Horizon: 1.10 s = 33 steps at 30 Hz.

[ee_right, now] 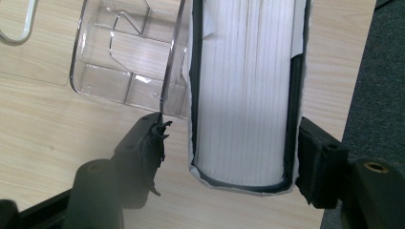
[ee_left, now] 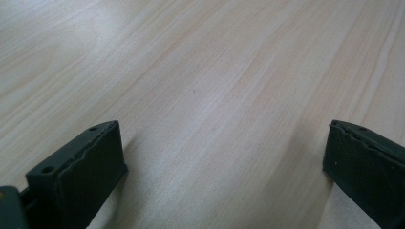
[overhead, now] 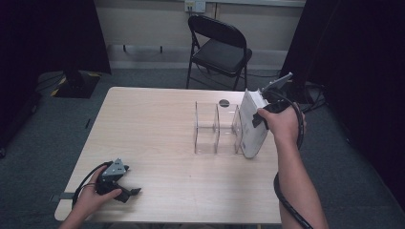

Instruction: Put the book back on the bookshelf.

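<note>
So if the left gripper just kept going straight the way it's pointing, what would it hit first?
Probably just the bare wooden table. The left gripper has its jaws wide apart with nothing between them, angled down over the tabletop, and nothing else lies ahead as far as its view shows.

A black folding chair (overhead: 219, 47) stands beyond the table (overhead: 153, 143) — on grey floor.

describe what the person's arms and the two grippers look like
Both forearms are bare, no sleeves in view. The left gripper is black with a grey three-cornered plate on top and a thin black cable looping back past the hand. The right gripper is black too, with a grey plate and a thick black cable trailing down by the arm. Each gripper's two jaws are black with ridged inner faces.
</note>
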Tool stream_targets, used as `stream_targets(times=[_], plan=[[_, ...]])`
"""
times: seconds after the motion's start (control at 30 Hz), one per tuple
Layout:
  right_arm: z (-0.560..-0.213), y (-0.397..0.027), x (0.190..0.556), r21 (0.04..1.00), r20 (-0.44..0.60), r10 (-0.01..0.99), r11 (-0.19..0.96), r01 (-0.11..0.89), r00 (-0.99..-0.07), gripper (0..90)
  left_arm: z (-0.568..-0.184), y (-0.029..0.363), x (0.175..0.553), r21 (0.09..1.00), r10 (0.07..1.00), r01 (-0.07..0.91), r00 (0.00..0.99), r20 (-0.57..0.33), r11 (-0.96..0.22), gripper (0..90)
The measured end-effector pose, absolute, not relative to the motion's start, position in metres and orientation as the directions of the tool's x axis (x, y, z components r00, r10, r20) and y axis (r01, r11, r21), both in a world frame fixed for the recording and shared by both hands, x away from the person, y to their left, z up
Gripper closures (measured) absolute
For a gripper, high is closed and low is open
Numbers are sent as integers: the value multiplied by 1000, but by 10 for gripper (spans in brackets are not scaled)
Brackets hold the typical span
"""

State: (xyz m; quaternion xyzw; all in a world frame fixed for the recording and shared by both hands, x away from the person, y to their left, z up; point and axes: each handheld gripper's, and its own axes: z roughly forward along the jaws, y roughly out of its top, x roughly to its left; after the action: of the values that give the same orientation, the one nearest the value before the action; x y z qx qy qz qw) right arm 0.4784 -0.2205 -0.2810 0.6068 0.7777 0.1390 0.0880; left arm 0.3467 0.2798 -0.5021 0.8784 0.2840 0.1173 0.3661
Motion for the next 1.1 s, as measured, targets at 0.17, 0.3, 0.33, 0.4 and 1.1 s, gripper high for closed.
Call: stream_targets(times=[0.17, 0.3, 0.33, 0.4, 1.1], plan=[[-282, -221, 475, 324, 36, 969, 221, 920, -245, 332, -502, 280, 347, 710, 585, 413, 811, -1, -571, 0], [-281, -223, 472, 333, 34, 970, 216, 918, -240, 324, -502, 280, 347, 710, 585, 413, 811, -2, -571, 0], [-281, -224, 472, 332, 43, 971, 210, 920, -237, 322, -502, 280, 347, 710, 585, 413, 811, -2, -571, 0], [-281, -225, 471, 338, 46, 970, 209, 918, -238, 320, -502, 280, 347, 710, 585, 413, 811, -2, -570, 0], [-282, -231, 453, 363, 54, 963, 227, 903, -264, 261, -502, 280, 347, 710, 585, 413, 811, -2, -570, 0]])
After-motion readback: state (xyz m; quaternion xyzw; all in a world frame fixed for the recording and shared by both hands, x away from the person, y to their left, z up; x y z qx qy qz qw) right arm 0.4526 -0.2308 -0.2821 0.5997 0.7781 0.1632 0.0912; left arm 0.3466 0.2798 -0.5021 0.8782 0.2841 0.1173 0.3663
